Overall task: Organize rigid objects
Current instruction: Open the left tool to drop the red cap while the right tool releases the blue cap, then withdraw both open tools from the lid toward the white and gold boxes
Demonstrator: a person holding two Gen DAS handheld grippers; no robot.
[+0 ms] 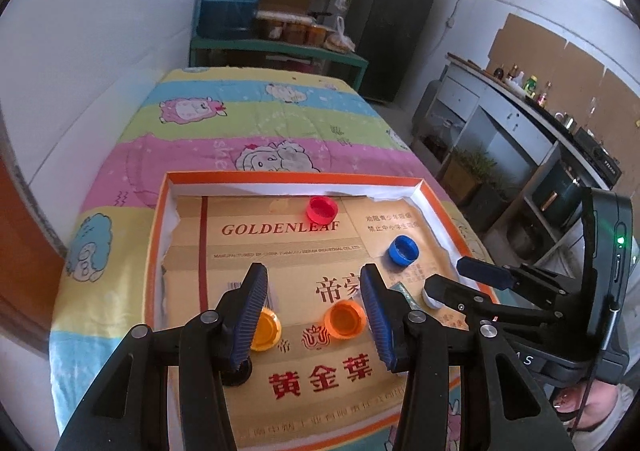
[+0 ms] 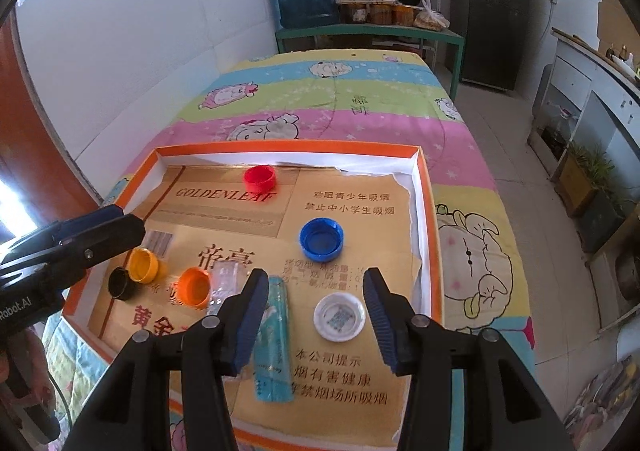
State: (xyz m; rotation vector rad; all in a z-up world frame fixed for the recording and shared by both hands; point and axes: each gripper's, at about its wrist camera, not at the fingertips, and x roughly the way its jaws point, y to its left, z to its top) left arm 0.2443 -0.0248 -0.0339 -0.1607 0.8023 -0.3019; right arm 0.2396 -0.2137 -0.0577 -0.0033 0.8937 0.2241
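Orange-rimmed tray [image 2: 423,187]: upturned red cap [image 2: 260,178], blue cap [image 2: 321,239], white cap [image 2: 339,316].

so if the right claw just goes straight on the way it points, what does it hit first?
Probably the white round plastic cap, lying open side up between the right claw's open fingers on the cardboard liner of the orange-rimmed tray. Depth is unclear; the blue plastic cap lies farther along.

Six bottle caps lie inside a shallow tray [image 2: 424,187] on a quilt-covered table [image 2: 344,107]: one [image 2: 260,178] at the far side, one [image 2: 321,238] right of centre, three [image 2: 145,265] clustered at left, and one [image 2: 339,316] near right beside a packet [image 2: 276,335].
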